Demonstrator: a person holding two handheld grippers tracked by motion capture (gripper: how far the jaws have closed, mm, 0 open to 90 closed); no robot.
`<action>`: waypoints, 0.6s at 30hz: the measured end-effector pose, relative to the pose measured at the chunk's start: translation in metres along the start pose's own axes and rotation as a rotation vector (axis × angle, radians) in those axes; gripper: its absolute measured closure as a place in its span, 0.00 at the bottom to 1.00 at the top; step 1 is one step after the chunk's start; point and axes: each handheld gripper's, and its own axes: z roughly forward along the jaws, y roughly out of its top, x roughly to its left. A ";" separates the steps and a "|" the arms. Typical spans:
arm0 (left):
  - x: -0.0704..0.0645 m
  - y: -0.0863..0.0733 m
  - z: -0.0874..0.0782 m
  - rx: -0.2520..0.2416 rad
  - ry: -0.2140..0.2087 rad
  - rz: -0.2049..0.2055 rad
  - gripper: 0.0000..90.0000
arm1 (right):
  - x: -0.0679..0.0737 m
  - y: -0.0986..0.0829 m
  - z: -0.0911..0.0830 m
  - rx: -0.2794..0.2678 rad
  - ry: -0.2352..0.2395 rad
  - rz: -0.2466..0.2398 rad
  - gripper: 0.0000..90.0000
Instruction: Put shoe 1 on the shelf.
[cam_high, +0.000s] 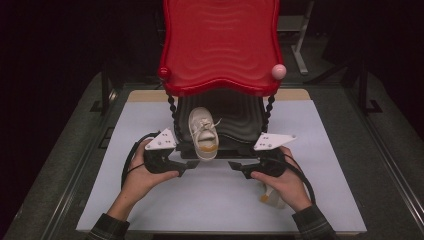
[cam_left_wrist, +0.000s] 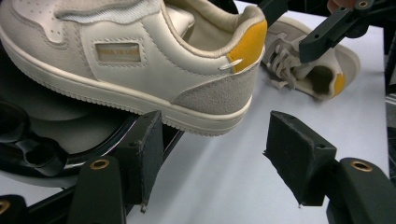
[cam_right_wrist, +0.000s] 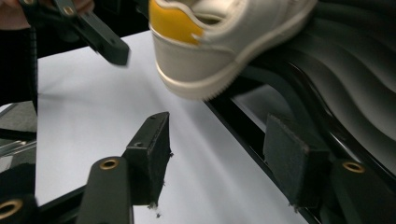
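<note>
2 grippers, left gripper (cam_high: 192, 166) and right gripper (cam_high: 234, 166), flank the shoe (cam_high: 203, 133), both spread and empty; its heel overhangs the black shelf (cam_high: 240, 120) toward them, about equally near.

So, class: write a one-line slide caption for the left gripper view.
Open left gripper faces a cream shoe on the black shelf.

Dark room; white tabletop (cam_high: 320, 150) on grey floor (cam_high: 60, 165); metal stand (cam_high: 299, 47) behind (dimly lit).
</note>
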 end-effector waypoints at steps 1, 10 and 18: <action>0.000 0.000 0.001 0.004 0.000 0.000 0.40 | 0.001 0.003 0.004 0.002 0.008 -0.004 0.46; -0.002 0.000 0.009 0.016 0.017 0.011 0.40 | 0.006 0.014 0.030 0.029 0.023 -0.041 0.48; -0.002 0.001 0.009 0.019 0.070 0.023 0.46 | 0.007 0.019 0.047 0.036 0.030 -0.054 0.56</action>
